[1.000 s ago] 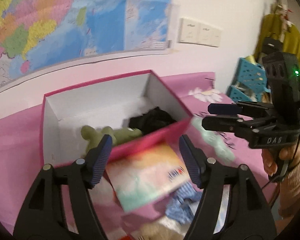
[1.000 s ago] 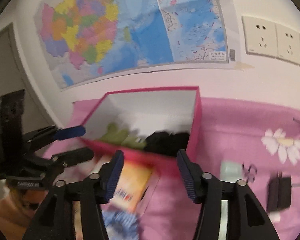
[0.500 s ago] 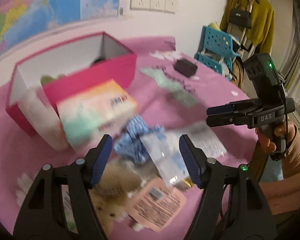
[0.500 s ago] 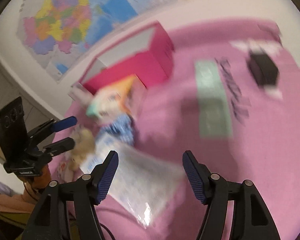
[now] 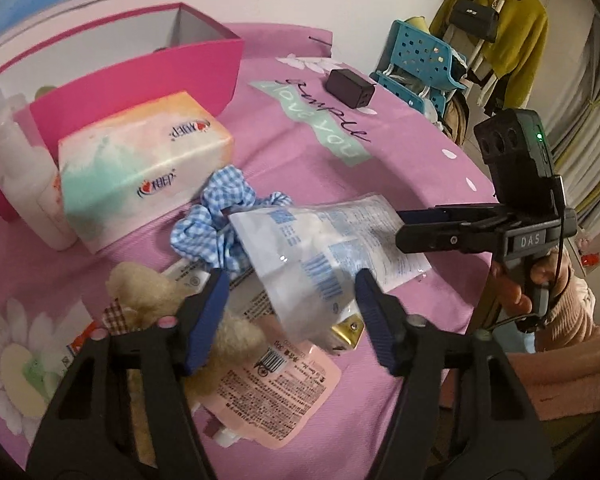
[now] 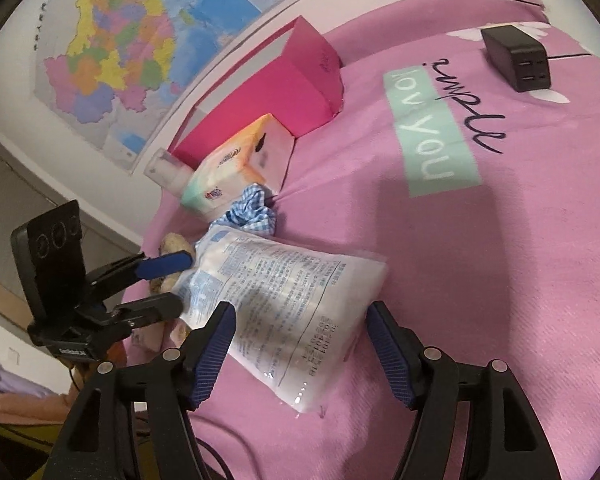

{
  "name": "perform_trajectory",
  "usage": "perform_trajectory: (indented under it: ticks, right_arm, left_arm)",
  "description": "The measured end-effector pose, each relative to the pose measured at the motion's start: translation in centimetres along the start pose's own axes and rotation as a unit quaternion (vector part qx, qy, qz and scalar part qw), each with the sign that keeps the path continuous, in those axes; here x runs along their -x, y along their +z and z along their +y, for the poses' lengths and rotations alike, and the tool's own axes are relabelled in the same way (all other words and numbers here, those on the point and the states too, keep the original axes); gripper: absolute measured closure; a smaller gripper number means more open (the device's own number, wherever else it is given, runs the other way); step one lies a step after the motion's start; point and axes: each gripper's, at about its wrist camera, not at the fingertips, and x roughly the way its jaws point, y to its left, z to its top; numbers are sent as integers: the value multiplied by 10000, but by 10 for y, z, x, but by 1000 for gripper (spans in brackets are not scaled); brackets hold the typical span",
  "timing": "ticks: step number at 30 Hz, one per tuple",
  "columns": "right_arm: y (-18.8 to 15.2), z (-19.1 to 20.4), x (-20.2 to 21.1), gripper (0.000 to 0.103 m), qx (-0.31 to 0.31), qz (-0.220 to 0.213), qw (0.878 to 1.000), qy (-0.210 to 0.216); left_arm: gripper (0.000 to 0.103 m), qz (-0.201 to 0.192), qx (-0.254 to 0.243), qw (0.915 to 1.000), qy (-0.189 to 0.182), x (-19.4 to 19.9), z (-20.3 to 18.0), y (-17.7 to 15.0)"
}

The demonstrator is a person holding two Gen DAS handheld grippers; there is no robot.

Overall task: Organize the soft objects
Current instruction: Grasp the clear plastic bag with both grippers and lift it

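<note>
your left claw [image 5: 290, 316] and right claw [image 6: 300, 346] gape wide, holding nothing. the pink box [image 5: 140, 64] holds little; the clear packet [image 6: 288, 304], scrunchie [image 5: 216, 216] and plush [image 5: 148, 292] lie on the tabletop [image 6: 500, 260].

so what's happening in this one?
A person holds a gripper in each hand over a pink-covered table, sorting soft items into a pink box. Both the left gripper and right gripper are open and empty, converging on a white plastic pouch that lies on a pile with a blue checked scrunchie, a plush toy and a tissue pack. Nothing is gripped yet.
</note>
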Motion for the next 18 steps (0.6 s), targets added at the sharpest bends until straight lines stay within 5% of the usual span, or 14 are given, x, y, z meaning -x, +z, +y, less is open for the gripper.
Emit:
perform_trajectory:
  ticks: [7, 18]
  right_arm:
    - [-1, 8, 5, 75, 333, -95, 9991, -251]
    - [23, 28, 22, 87, 746, -458, 9958, -264]
  left_arm:
    - [52, -66, 27, 9999, 74, 2, 1, 3]
    - [55, -409, 103, 9985, 349, 21, 6, 16]
